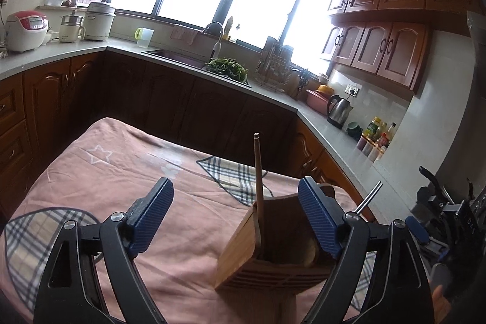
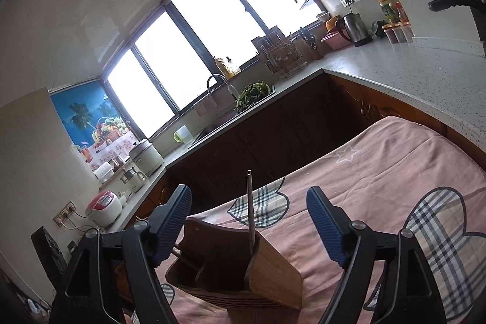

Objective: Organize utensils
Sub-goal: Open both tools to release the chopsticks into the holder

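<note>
A wooden utensil holder stands on the pink cloth-covered table. A brown wooden handle sticks up out of it, and a thin metal handle pokes out behind my right finger. My left gripper is open and empty, above and just in front of the holder. In the right wrist view the holder sits low between the fingers with a slim metal handle upright in it. My right gripper is open and empty over it.
The table's cloth has plaid hearts and a star. A kitchen counter wraps around with a sink, greens, a dish rack, a kettle, bottles and a rice cooker. The other gripper's body shows at the right edge.
</note>
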The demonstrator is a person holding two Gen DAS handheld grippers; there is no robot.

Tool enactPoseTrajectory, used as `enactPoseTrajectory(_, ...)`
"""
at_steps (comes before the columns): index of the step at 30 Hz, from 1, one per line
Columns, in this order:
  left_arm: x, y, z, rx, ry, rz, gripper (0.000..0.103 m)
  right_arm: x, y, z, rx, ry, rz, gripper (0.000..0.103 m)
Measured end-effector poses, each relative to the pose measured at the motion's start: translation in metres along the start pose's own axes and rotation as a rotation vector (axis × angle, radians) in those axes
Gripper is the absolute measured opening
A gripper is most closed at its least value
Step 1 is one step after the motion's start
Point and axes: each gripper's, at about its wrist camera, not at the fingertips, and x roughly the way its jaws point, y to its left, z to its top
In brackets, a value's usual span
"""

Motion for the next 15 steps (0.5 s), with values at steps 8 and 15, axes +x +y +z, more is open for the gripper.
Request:
enactPoseTrajectory(8,-0.043,0.019,-0.033,0.007,0.104,0.036,0.094,-0.035,-0.004,-0.028,-0.005,0.056,-0.024,0.094)
enactPoseTrajectory(15,-0.07,0.027,-0.06,0.004,0.183,0.049,0.095,-0.072,-0.002,-0.055,-0.017,0.102,-0.047,0.094)
